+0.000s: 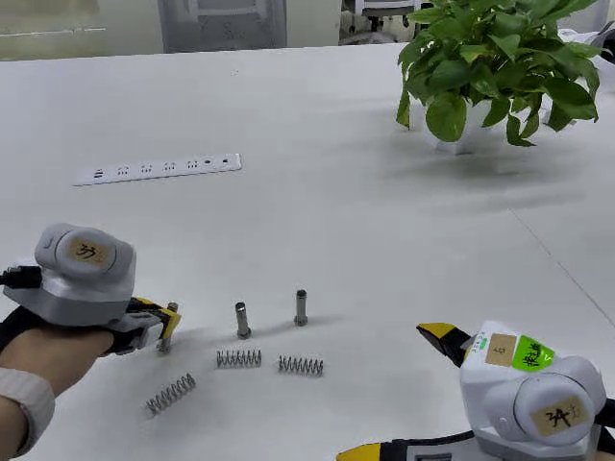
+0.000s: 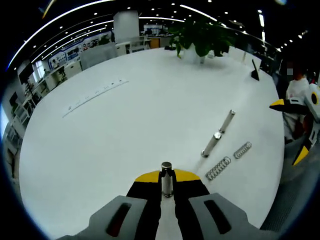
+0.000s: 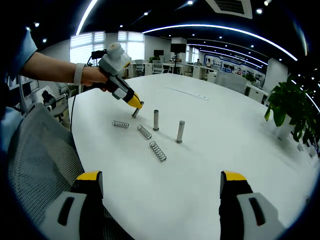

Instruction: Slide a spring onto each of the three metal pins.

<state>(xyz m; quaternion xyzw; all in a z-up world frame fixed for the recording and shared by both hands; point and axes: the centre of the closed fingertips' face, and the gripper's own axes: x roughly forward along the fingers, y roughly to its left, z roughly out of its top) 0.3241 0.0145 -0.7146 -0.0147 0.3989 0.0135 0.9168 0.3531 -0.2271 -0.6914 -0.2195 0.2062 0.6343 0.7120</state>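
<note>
So the left hand-held gripper [image 1: 165, 327] is pinched shut on the left pin [image 2: 166, 181], upright on the counter [image 1: 365, 211] — the right hand-held gripper [image 3: 161, 176] gapes wide, empty, with the nearest spring [image 1: 301, 365] lying flat ahead-left of it, long axis left-right in the head view.

Your left claw [image 1: 169, 322], lower left, had a pale grey body, a tan label [image 1: 86, 252] and yellow-tipped black jaws; a black cable [image 1: 12, 278] ran from it. You wore a white wristband [image 1: 21, 401]. Your right claw [image 1: 389, 394] carried a green sticker [image 1: 531, 353].
</note>
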